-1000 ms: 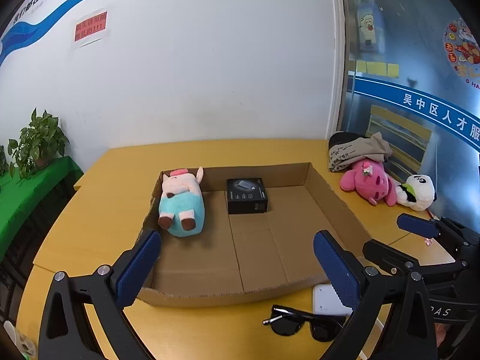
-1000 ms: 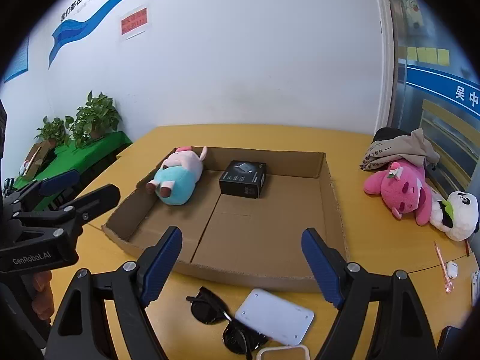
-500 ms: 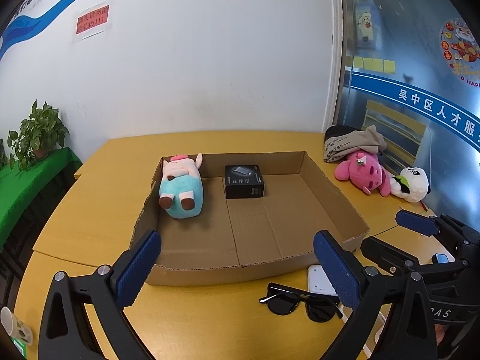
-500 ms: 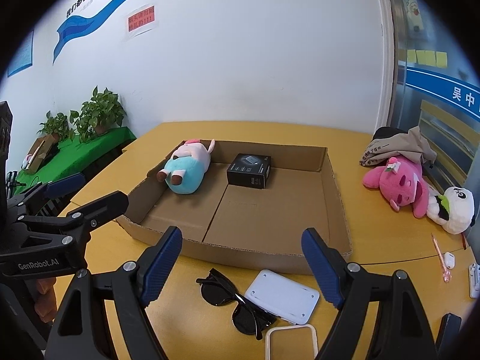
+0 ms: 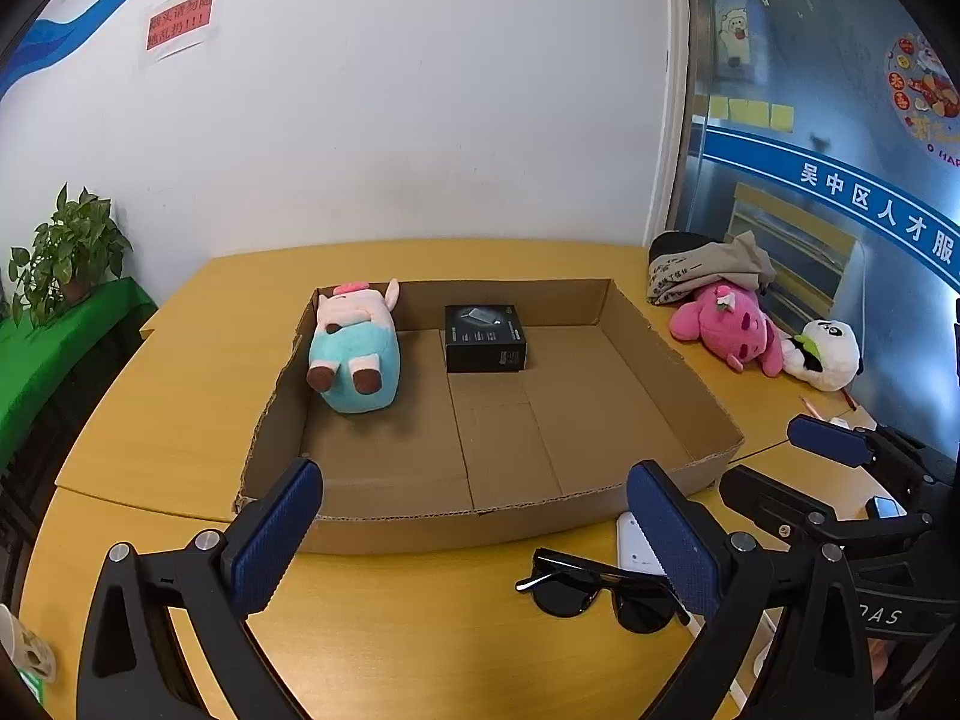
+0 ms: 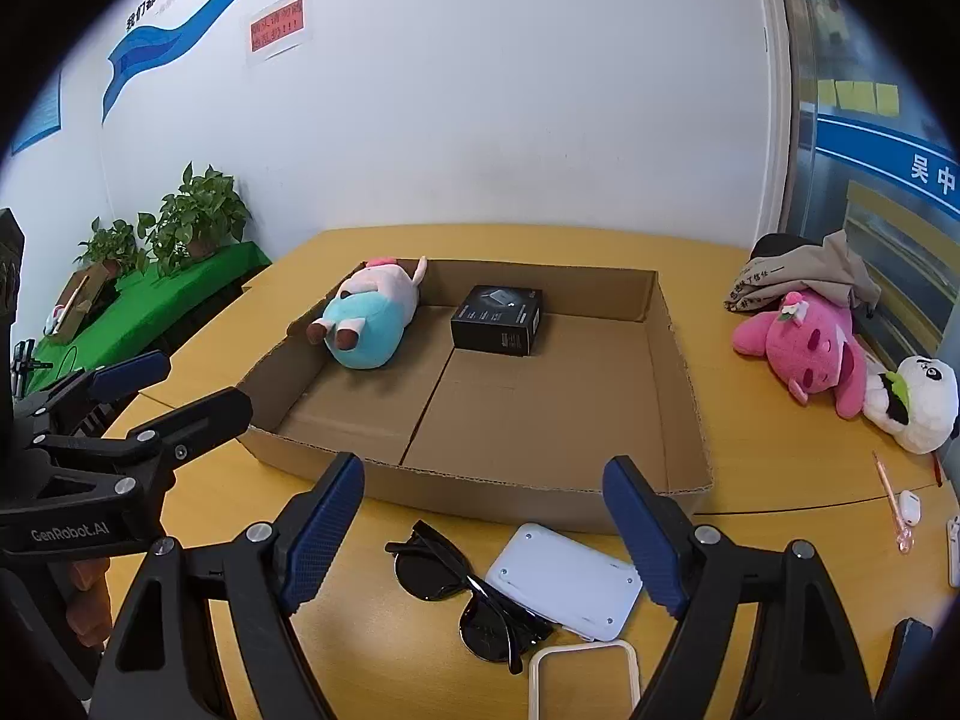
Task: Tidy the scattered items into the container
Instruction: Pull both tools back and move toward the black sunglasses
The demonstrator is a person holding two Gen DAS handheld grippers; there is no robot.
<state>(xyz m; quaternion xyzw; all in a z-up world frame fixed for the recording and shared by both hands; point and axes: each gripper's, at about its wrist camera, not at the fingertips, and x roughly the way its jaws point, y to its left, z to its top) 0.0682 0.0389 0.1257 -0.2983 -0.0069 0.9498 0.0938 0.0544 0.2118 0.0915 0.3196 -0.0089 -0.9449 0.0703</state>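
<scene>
Two items are home already, the blue-and-pink plush pig point(image 6: 369, 324) and the black box point(image 6: 498, 320) at the far end of the cardboard tray point(image 6: 684, 384), leaving its near floor free. The sunglasses point(image 6: 465, 591) and white device point(image 6: 564, 581) lie on the table just outside its near wall. Right gripper point(image 6: 483, 531) hovers tilted down over them, jaws wide and empty; left gripper point(image 5: 474, 537) alongside, equally unclenched, nothing held.

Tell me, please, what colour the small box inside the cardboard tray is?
Black, with small pale print; the small box shows best in the right wrist view.
</scene>
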